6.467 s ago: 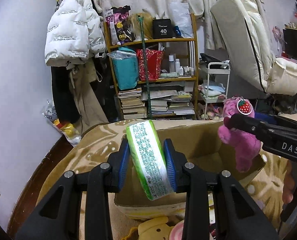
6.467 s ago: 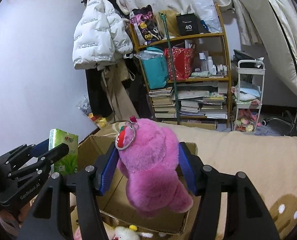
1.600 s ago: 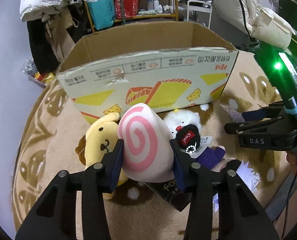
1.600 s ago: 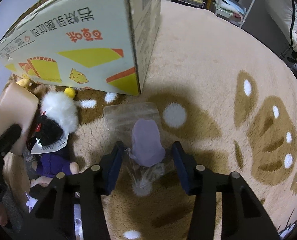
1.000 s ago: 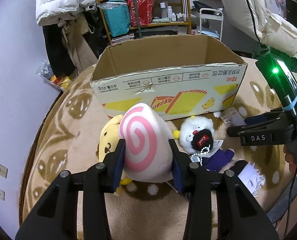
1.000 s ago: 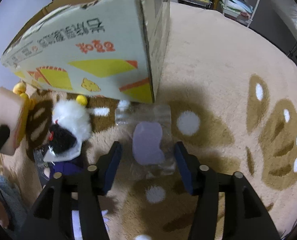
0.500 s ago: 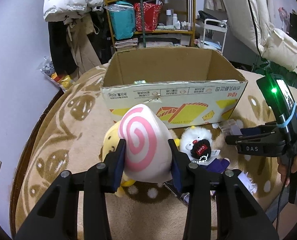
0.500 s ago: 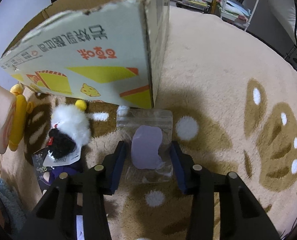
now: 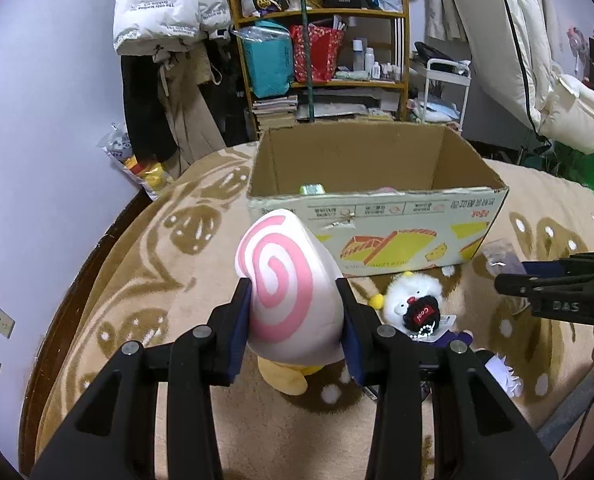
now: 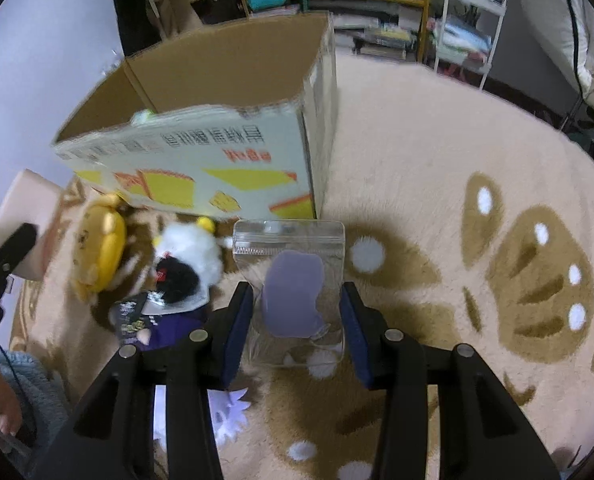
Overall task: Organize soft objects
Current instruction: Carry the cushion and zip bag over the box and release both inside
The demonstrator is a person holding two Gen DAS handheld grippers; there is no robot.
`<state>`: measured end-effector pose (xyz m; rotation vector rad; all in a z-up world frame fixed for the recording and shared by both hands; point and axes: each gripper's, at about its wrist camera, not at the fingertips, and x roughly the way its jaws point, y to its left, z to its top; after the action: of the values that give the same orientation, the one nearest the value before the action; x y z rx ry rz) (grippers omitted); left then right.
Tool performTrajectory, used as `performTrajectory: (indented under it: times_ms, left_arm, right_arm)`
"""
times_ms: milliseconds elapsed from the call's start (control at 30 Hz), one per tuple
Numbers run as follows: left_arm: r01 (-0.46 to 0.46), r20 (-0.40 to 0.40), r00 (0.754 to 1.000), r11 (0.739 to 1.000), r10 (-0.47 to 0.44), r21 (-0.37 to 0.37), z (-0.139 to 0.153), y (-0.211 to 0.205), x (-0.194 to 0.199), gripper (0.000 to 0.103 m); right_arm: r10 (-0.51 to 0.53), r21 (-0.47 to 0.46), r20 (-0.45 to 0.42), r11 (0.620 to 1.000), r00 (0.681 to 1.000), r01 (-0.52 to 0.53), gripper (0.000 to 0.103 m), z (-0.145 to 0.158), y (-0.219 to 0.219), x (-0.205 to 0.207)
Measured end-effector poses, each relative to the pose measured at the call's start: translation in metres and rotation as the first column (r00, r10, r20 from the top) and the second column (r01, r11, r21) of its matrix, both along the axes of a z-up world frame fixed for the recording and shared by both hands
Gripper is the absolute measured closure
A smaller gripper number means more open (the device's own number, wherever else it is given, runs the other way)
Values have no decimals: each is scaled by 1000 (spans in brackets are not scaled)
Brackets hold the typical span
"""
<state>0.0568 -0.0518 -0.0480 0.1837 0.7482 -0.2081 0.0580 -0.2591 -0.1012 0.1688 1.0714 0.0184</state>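
Holding, far left: left hand-held gripper (image 9: 295,330) clenched on a pink-swirl plush (image 9: 287,292), both blue pads pressed into its sides, plush lifted above the blanket (image 9: 137,280).
Under the plush: yellow plush (image 9: 285,378) lying on the blanket, mostly hidden in the left wrist view; seen whole in the right wrist view (image 10: 99,242), just left of the white one.
Centre: cardboard box (image 9: 377,216) standing open on the blanket, printed side toward the cameras; a green pack (image 9: 312,189) and something pink peeking over the near wall inside.
In front of the box: white fluffy plush (image 9: 413,308) with a black patch and a red tag, lying near the printed wall; a purple doll (image 10: 165,330) and paper tags touching it below.
Right of centre: clear zip bag (image 10: 293,292) with a lilac soft piece inside, flat on the blanket by the box corner.
Right hand-held gripper (image 10: 297,330): pads set on either side of the bag, touching or nearly touching its edges; cannot tell whether actually gripping.
Far right: tan blanket with brown paw prints and white dots.
Background: shelf (image 9: 321,48) with bags and books, white puffer jacket (image 9: 169,4) hanging to its left.
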Motion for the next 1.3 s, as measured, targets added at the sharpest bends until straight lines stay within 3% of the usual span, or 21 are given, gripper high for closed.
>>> performTrajectory:
  times_ms: [267,533,833,1100,1300]
  left_arm:
    - [-41,82,996,999,40,18,13,10,-2,65]
    - [-51,128,990,999,51,0,20,14,-3,65]
    - [-57,212,975,998,60,-20,35,16,-4,65]
    - [-54,310,949,998,64,-43,52,12,9,65]
    - [-49,341,938,998,61,-43,58,6,24,65]
  right_arm:
    - [-6,4,172,1000,985,5,56,40,1,-20]
    - [-10,13,284,1000,959,6,56,61,2,-20]
    - [2,-35,438,999,899,15,56,90,13,-24]
    - [26,-85,513,996,858,21,56,102,22,-13]
    - [33,-120,566,992,824,43,56,103,24,-3]
